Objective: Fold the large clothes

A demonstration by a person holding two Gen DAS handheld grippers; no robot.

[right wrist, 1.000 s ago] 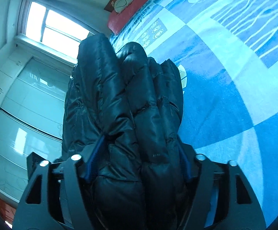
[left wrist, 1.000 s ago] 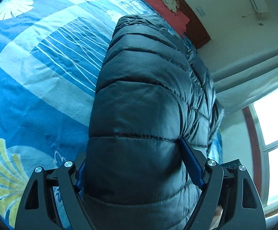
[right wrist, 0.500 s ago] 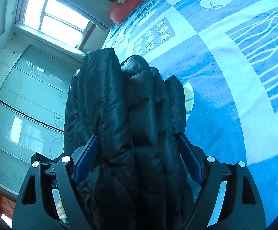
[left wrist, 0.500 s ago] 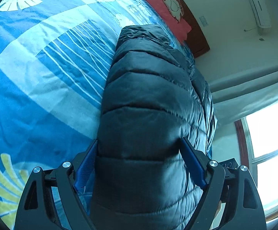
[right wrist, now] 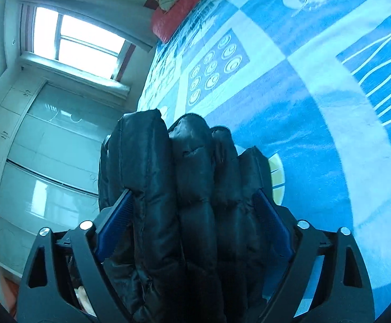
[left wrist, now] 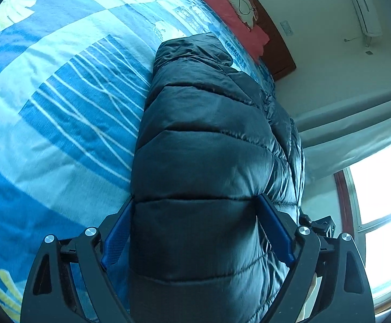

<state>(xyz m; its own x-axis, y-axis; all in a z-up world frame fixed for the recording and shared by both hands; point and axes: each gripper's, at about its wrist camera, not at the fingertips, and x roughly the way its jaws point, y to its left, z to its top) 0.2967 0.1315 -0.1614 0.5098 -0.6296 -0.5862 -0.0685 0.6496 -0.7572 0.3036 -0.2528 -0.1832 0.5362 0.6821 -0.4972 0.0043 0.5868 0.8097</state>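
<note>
Both tongs are gripping the same dark puffer jacket [left wrist: 203, 161], and each wrist view is showing it differently. Nearest the left camera, the left tongs [left wrist: 195, 231] are standing wide with one broad quilted fold filling the gap; their jaws are opening at this moment, yet the right blue pad [left wrist: 275, 231] is pressing into the fabric and the left pad [left wrist: 116, 235] is lying right along its edge. Nearest the right camera, the right tongs [right wrist: 194, 220] are closing on the jacket [right wrist: 184, 188], and here it is appearing as a bundle of several stacked layers seen end-on, squeezed between both blue pads [right wrist: 113, 223]. Beyond the left tongs the jacket is stretching away as one long smooth panel over the bed [left wrist: 55, 113], whose blue and white patterned cover is spreading out to the left. Only the left view is showing an air conditioner [left wrist: 362, 5] high on the wall and a dark wooden headboard [left wrist: 273, 45] behind the red pillow [left wrist: 230, 13]. Only the right view is showing pale wardrobe doors [right wrist: 47, 145] to the left of the bundle. A bright window is lying at the far edge in both views, lower right for the left camera [left wrist: 384, 202] and upper left for the right camera [right wrist: 77, 40].
</note>
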